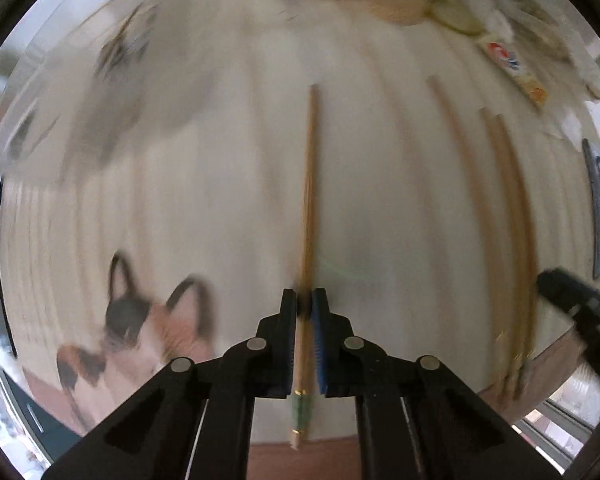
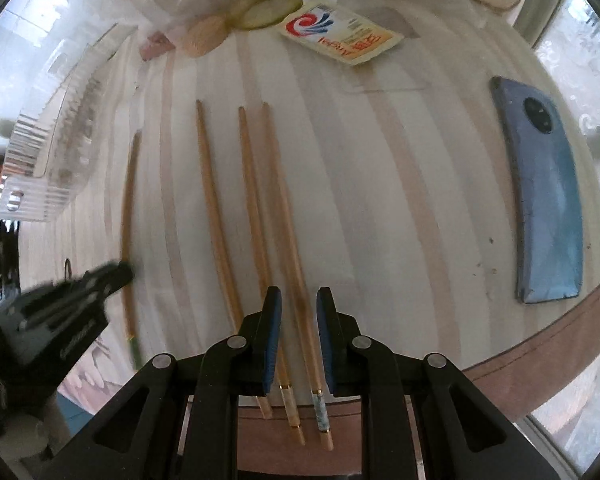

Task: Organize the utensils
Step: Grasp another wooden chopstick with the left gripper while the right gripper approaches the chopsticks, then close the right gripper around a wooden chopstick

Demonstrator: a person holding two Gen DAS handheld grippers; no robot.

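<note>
Several wooden chopsticks lie lengthwise on the pale striped table (image 2: 400, 200). My left gripper (image 1: 304, 304) points straight down and is shut on a single chopstick (image 1: 310, 184) near its green-banded end. From the right wrist view that gripper (image 2: 100, 280) is a dark blur at the far left. My right gripper (image 2: 299, 294) stands over a pair of chopsticks (image 2: 278, 208), jaws narrowly apart. The right stick of the pair runs between the pads with a gap on both sides; the left stick passes behind the left finger. A further chopstick (image 2: 216, 208) lies apart, left of the pair.
A blue phone (image 2: 548, 200) lies camera-side up near the right rim. A printed sachet (image 2: 340, 36), tape and bags crowd the far edge. A clear plastic container (image 2: 52, 152) stands at the left. A cat picture (image 1: 148, 320) marks the mat. The brown table rim (image 2: 540, 352) runs close below.
</note>
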